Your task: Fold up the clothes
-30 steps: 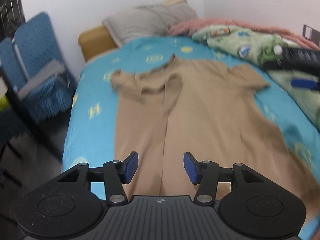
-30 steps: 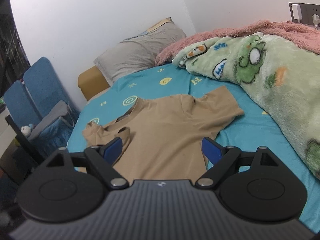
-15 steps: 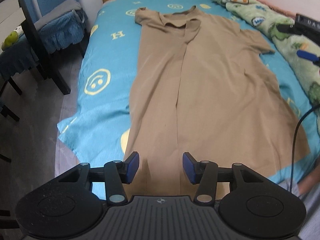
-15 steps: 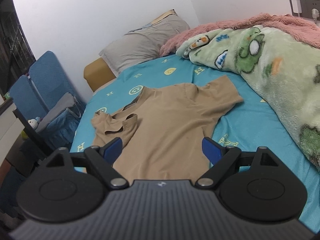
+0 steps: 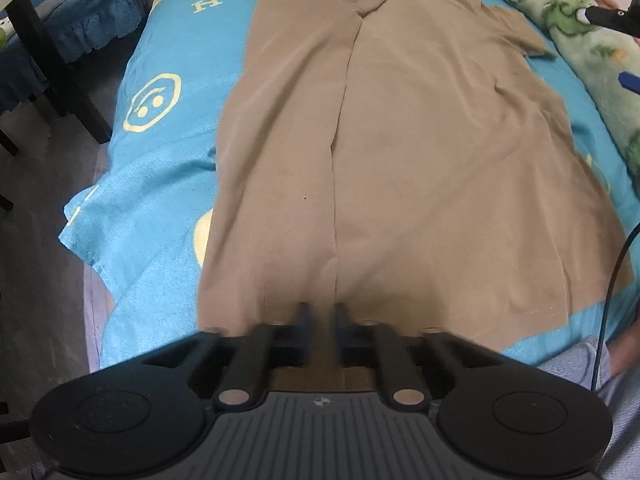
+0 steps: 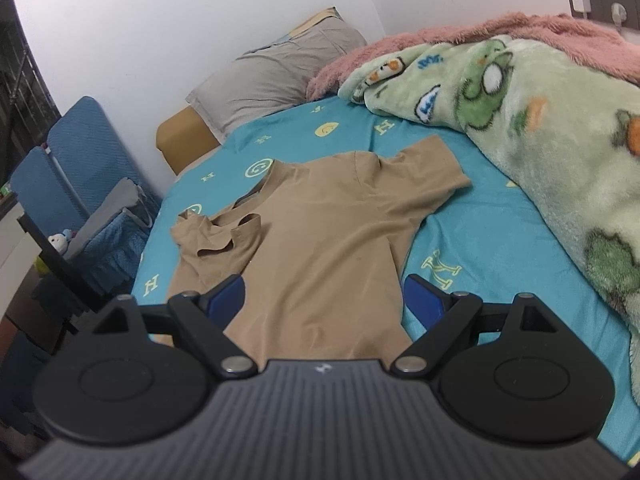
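Left wrist view first: the tan shirt [image 5: 400, 140] lies lengthwise on the blue bedsheet [image 5: 160, 168], collar at the far end, hem close to the camera. Its left side is folded over the middle, leaving one long straight edge running down the body. The left gripper [image 5: 320, 316] sits right at the hem, its fingers drawn in to a narrow gap and blurred; whether any fabric is pinched between them, I can't tell. A green cartoon blanket [image 5: 592, 40] runs along the right edge of the bed, and a dark chair with blue cushions [image 5: 60, 32] stands on the floor to the left. A thin black cable [image 5: 616, 264] hangs at the right edge of the frame.

Over to the right wrist view: the right gripper [image 6: 324, 300] hovers above the shirt [image 6: 320, 240] with its blue pads [image 6: 424, 300] spread wide, gripping nothing. From here the shirt's right sleeve lies flat toward the green blanket [image 6: 540, 140], while the left sleeve is bunched and folded inward. A grey pillow [image 6: 272, 80] sits at the head of the bed against the white wall, with a pink fuzzy blanket [image 6: 540, 32] behind the green one. Blue folding chairs [image 6: 80, 168] stand to the left.
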Tool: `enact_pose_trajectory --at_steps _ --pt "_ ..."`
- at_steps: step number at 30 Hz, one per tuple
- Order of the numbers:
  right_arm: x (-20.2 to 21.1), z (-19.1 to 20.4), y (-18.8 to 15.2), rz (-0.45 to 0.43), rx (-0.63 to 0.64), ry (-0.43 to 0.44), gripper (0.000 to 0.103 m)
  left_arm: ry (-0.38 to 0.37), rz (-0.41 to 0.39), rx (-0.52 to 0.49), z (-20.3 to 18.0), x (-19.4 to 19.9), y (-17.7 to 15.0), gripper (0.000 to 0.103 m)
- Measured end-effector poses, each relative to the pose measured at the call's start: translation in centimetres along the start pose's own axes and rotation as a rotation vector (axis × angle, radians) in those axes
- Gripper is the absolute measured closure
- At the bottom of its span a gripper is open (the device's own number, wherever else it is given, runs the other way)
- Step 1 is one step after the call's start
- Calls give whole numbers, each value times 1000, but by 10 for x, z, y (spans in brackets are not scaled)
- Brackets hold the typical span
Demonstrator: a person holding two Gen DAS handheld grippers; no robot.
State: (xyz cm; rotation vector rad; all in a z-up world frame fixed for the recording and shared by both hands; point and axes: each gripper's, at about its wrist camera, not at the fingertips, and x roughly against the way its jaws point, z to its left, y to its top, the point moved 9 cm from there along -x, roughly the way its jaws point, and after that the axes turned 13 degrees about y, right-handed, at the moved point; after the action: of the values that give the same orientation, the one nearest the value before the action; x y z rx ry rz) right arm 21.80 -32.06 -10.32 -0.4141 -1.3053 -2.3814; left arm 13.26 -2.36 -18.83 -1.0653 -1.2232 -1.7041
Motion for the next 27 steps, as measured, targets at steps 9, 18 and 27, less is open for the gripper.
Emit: enact_pose_trajectory --at_steps 9,18,27 --pt "1 4 -1 9 -25 33 15 -1 -158 -24 7 54 0 102" --pt "4 5 3 -1 -59 48 15 -58 -295 -80 -31 108 11 102" --pt "5 5 7 -9 -52 54 15 -158 -280 -108 -90 88 13 102"
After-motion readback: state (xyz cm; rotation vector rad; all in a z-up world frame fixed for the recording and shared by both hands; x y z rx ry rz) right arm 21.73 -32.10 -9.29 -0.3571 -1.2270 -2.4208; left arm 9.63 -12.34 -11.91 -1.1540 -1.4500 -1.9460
